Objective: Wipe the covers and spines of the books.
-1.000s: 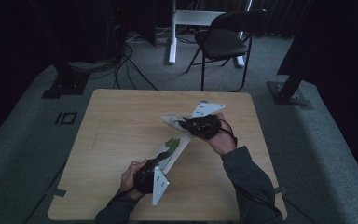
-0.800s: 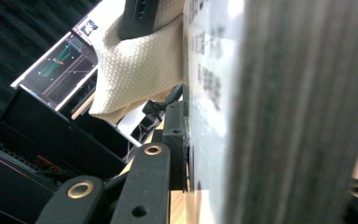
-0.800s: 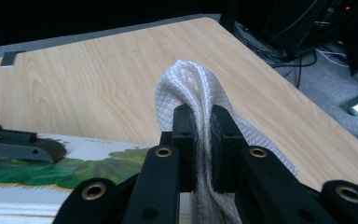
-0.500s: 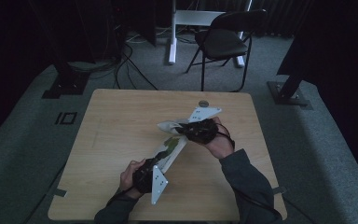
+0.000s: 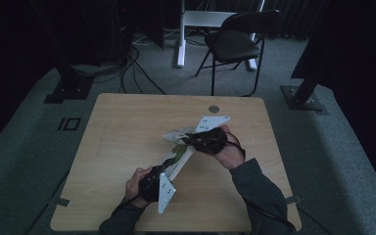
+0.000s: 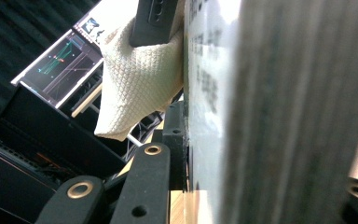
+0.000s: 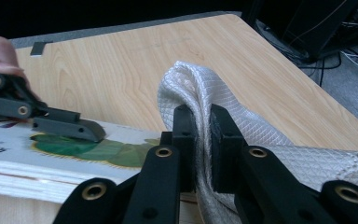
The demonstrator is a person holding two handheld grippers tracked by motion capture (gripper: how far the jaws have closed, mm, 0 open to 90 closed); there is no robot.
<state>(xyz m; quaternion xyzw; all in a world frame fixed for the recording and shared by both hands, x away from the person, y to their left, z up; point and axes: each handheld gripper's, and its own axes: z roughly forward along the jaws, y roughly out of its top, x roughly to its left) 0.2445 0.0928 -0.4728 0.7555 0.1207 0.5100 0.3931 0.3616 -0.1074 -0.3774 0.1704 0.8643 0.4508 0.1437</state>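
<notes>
The book (image 5: 178, 159) lies near the middle of the counter (image 5: 127, 122), and it serves as the reference here. In the left gripper view its cover fills the right side as a blurred pale slab, cut off by the frame; grey print runs down it but is too smeared to read. In the right gripper view the cover shows a green leaf-like picture (image 7: 81, 145) and small characters at the left edge, also illegible. The cloth (image 7: 205, 91) is white with a fine diamond weave, bunched at the book's far end and trailing onto the counter beside it; its lower part is hidden behind the fingers. The right gripper (image 7: 202, 140) has its fingers clamped on a fold of the cloth. The left gripper (image 6: 179, 149) has its fingers pressed shut on the book's near edge, one finger hidden behind the cover.
</notes>
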